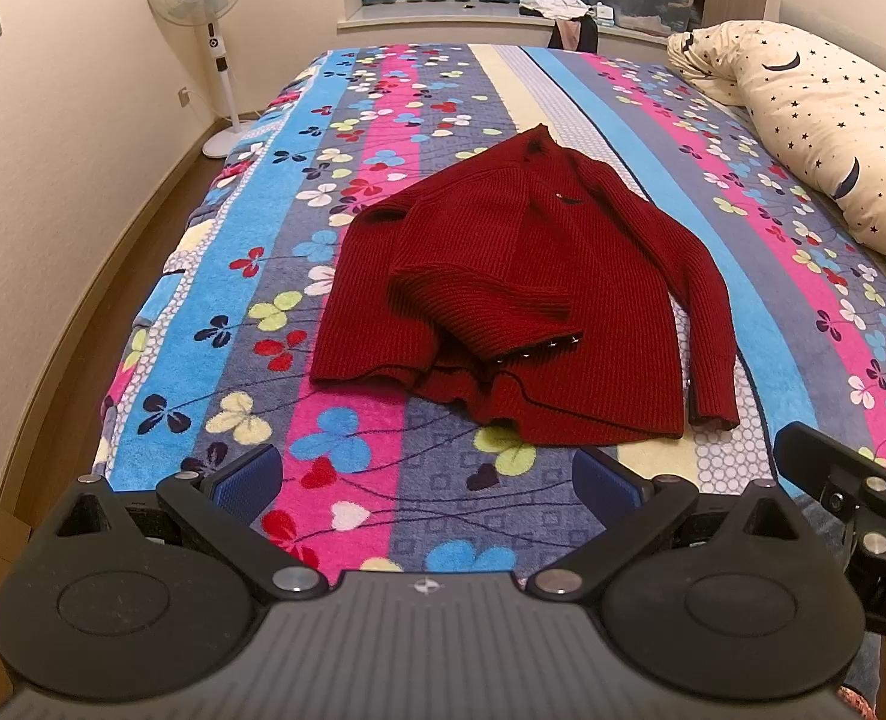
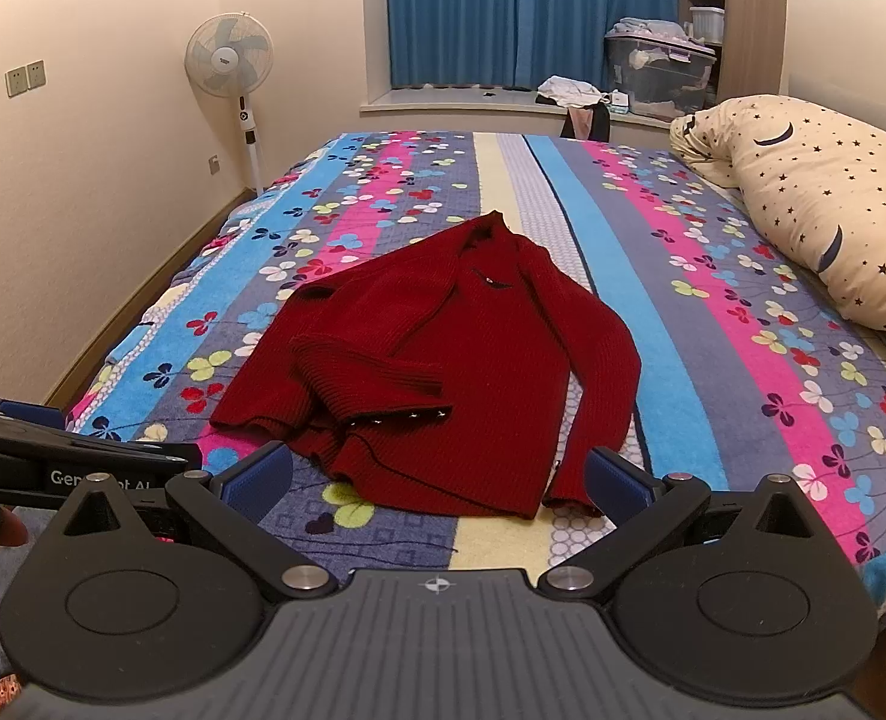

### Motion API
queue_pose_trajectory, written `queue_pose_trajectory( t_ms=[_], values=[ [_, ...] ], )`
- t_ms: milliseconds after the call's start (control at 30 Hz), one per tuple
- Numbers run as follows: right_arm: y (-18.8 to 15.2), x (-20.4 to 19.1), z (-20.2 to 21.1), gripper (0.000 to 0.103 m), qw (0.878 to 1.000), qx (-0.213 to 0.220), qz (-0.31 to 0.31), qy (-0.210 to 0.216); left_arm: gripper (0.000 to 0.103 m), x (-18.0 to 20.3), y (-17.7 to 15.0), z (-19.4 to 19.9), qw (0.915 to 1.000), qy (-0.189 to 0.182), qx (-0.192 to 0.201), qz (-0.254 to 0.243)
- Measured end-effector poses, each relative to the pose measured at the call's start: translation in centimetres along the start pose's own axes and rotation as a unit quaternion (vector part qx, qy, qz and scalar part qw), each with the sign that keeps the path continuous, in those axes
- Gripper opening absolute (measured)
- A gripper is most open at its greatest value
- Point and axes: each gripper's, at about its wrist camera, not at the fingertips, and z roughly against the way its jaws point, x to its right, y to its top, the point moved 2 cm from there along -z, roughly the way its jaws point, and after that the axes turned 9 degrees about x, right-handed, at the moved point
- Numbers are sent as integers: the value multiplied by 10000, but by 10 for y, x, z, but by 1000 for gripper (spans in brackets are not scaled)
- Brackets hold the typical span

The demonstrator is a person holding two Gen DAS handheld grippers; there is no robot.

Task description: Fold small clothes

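Red sweater (image 1: 520, 294) mid-bedspread (image 1: 251, 252), pillow (image 1: 826, 132) aside (both tongs agape)

In the left wrist view the right gripper (image 1: 862, 492) is cut off by the right edge of the frame, so how its jaws stand cannot be told. In the right wrist view the left gripper (image 2: 53, 456) runs off the left edge, its printed label partly covered and its fingers out of sight. One sleeve of the red sweater (image 1: 520, 300) lies folded across the body, hiding what is under it. The star-print pillow (image 2: 814, 192) is cropped at the right edge. The contents of the clear storage box (image 2: 658, 72), upper right, are too small to make out.
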Motion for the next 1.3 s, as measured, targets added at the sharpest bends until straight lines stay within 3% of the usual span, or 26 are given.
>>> queue_pose_trajectory(
  t_ms=[400, 533, 633, 767, 900, 1000, 1067, 1167, 1233, 1300],
  values=[
    [-1, 1, -12, 102, 9997, -170, -114, 135, 103, -6, 1, -10, 9998, -67, -141, 87],
    [-5, 14, -49, 102, 9962, -521, -609, 334, 103, -24, 0, -35, 9992, -36, -246, 309],
    [-21, 28, -85, 102, 9888, -742, -1140, 614, 103, -43, -2, -61, 9983, 202, -318, 450],
    [-46, 49, -146, 102, 9793, -1069, -1607, 612, 103, -76, -4, -102, 9954, 407, -505, 711],
    [-78, 81, -218, 98, 9613, -1602, -2215, 333, 103, -108, -6, -152, 9904, 521, -743, 1046],
    [-109, 105, -260, 94, 9277, -2111, -3077, -95, 103, -125, -8, -187, 9852, 615, -980, 1267],
    [-124, 112, -275, 94, 9126, -2162, -3460, -261, 103, -133, -9, -207, 9821, 615, -1115, 1390],
    [-125, 110, -283, 103, 9051, -1811, -3821, -438, 103, -138, -8, -235, 9808, 551, -1205, 1430],
    [-126, 107, -287, 103, 8971, -1848, -3950, -706, 103, -138, -5, -253, 9802, 456, -1248, 1471],
    [-125, 103, -285, 103, 8978, -1830, -3931, -775, 103, -139, -2, -271, 9784, 390, -1320, 1541]
  ],
)
